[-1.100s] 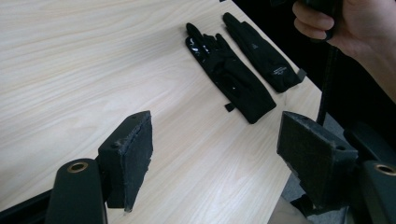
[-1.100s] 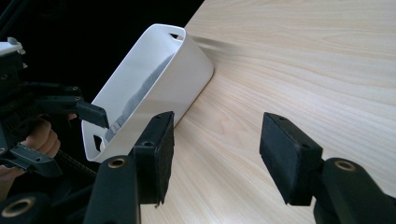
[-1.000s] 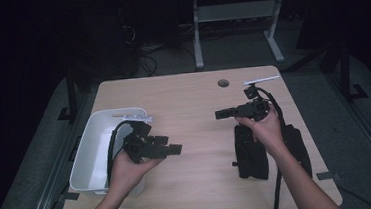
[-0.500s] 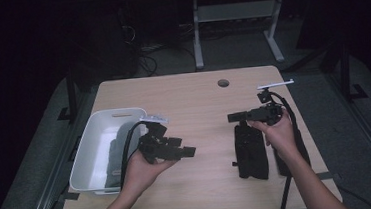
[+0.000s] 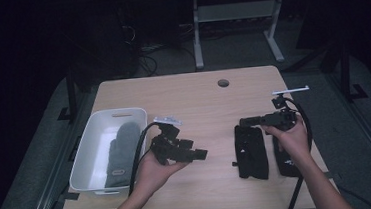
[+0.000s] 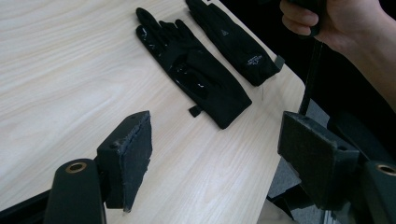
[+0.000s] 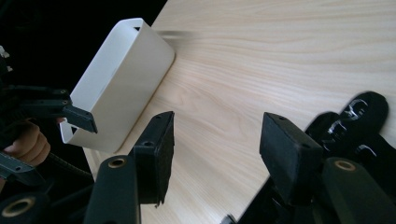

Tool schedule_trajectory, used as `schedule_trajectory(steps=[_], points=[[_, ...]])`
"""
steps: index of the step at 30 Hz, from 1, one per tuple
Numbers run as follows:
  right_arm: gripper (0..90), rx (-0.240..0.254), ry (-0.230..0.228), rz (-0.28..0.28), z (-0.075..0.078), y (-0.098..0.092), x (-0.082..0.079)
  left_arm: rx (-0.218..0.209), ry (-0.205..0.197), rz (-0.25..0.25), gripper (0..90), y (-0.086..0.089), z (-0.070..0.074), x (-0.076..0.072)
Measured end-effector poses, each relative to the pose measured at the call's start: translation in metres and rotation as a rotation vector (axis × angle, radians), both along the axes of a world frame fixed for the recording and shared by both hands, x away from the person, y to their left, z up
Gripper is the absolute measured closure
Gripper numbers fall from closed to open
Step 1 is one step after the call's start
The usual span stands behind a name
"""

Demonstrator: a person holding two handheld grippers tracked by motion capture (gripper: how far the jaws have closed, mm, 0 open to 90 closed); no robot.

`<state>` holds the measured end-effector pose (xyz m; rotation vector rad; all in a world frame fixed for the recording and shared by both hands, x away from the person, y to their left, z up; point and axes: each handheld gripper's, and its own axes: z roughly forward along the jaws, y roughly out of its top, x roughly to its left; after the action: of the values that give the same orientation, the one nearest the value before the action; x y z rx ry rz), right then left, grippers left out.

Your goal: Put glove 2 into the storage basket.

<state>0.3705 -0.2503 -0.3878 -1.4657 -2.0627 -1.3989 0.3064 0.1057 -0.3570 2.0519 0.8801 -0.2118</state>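
Note:
Two black gloves lie flat at the right of the table; the inner glove (image 5: 251,152) (image 6: 191,77) lies in plain sight, while the outer glove (image 5: 284,161) (image 6: 233,42) is partly under the right hand (image 5: 291,136). A grey glove (image 5: 122,152) rests inside the white bin (image 5: 85,160). My left gripper (image 5: 200,154) (image 6: 217,158) hovers mid-table, pointing right at the black gloves, open with nothing between its pads. My right gripper (image 5: 242,122) (image 7: 222,154) hangs over the inner glove's fingertips (image 7: 364,126), pointing left toward the bin (image 7: 121,84), open and holding nothing.
The wooden table (image 5: 188,99) has a round cable hole (image 5: 223,83) near its far edge. A cable loops from each gripper. A white desk frame (image 5: 237,25) stands on the dark floor beyond the table. The left gripper (image 7: 70,112) appears at the left of the right gripper view.
Both hands have drifted to the right and toward the near edge. The left gripper has left the bin's side for the table's middle; the right one has sunk over the gloves.

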Motion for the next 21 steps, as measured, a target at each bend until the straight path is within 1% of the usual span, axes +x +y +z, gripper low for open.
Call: schedule_trajectory(steps=[10, 12, 13, 16, 17, 21], points=[[45.2, 0.0, 0.007, -0.044, -0.008, -0.024, -0.011, 0.007, 0.008, -0.024, 25.9, -0.015, -0.006, 0.0], [45.8, -0.001, 0.013, -0.053, -0.01, -0.029, -0.013, 0.001, 0.018, -0.028, 25.8, -0.018, -0.008, 0.0], [45.8, -0.003, 0.015, -0.056, -0.012, -0.031, -0.014, -0.002, 0.016, -0.03, 25.7, -0.02, -0.009, -0.001], [45.9, -0.003, 0.02, -0.065, -0.016, -0.036, -0.017, -0.003, 0.024, -0.042, 25.6, -0.025, -0.012, -0.001], [45.7, -0.005, 0.028, -0.067, -0.017, -0.038, -0.017, -0.001, 0.024, -0.045, 25.6, -0.027, -0.013, -0.002], [45.9, -0.008, 0.027, -0.076, -0.02, -0.043, -0.02, -0.001, 0.027, -0.056, 25.5, -0.034, -0.016, -0.002]])
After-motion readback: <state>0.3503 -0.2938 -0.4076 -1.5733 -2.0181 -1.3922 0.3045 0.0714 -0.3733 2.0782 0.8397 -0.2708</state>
